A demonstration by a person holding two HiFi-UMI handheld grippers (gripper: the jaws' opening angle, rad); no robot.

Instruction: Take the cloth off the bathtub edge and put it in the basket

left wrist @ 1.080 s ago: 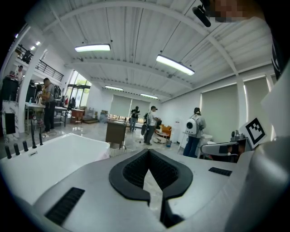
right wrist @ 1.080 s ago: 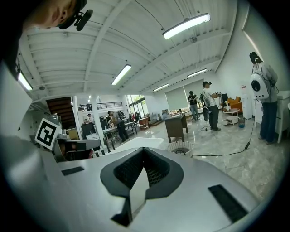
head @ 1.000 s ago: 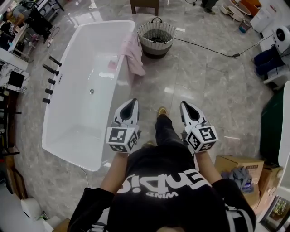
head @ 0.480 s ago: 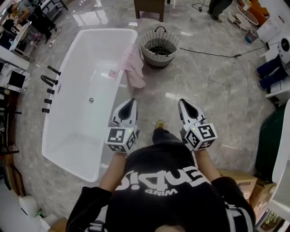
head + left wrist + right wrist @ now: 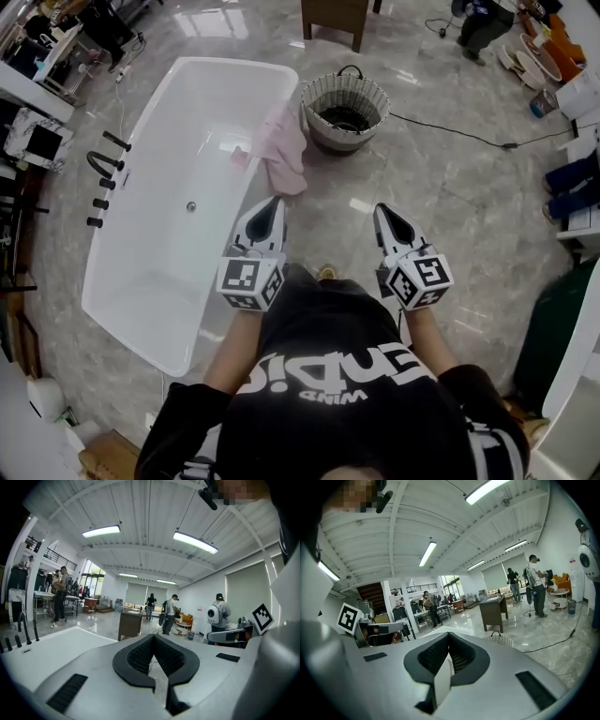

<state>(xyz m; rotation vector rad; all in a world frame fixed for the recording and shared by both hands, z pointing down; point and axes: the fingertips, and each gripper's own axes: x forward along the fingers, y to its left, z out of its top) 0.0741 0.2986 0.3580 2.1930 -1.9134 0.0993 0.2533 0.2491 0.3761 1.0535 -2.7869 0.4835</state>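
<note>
Left gripper (image 5: pixel 274 202) and right gripper (image 5: pixel 381 209) jaws are pressed together, empty; a shallow pinch might drop the cloth (image 5: pixel 282 150) into the bathtub (image 5: pixel 167 267).

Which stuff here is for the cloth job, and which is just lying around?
For the job: pink cloth, bathtub, basket.
Just lying about: black cable, wooden table, black taps.

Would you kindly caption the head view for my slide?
Shut and empty, the left tool and right tool face the pink cloth draped on the bathtub edge beside the basket.
</note>
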